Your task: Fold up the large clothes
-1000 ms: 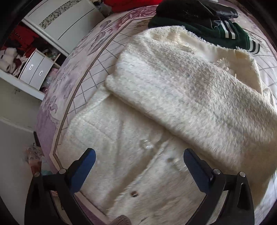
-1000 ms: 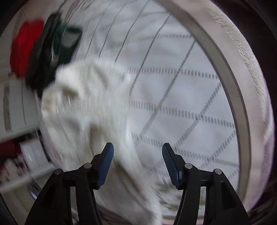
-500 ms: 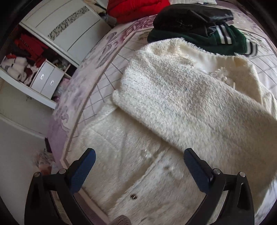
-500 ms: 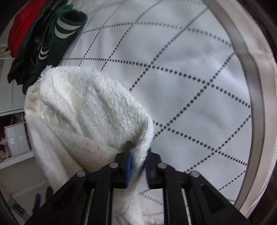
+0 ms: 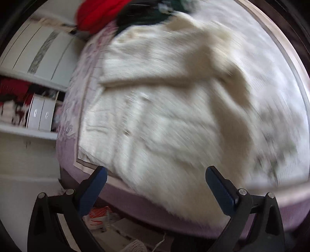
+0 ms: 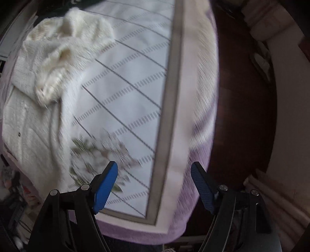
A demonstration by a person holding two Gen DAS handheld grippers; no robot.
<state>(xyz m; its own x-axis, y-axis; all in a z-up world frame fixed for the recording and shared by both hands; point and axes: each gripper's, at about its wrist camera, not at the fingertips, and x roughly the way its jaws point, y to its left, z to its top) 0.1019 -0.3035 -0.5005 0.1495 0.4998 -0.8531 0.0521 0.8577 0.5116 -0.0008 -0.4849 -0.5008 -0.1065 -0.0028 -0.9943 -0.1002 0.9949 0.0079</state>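
Sleeves lie folded over fluffy white coat (image 5: 155, 116) on bed (image 6: 174, 77). My left gripper (image 5: 156, 186) wide open, empty. My right gripper (image 6: 154, 184) opening, nothing between. Next, I think: grab near hem, fold it up to far collar.

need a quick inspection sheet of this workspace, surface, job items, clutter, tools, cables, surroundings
surface: bed with a white quilted cover, grid lines, flower print, lilac border.
job's things: cream fluffy cardigan lies on the bed, both sleeves folded in across the front; right sleeve crumpled on top.
clutter: red garment and dark green garment piled at the far end of the bed.
tools: left tool open, nothing between its pads; right tool opening, nothing between its pads, over bare bedcover.
cables: nothing seen.
surroundings: white wardrobe with open shelves and small white drawers; dark wood floor.
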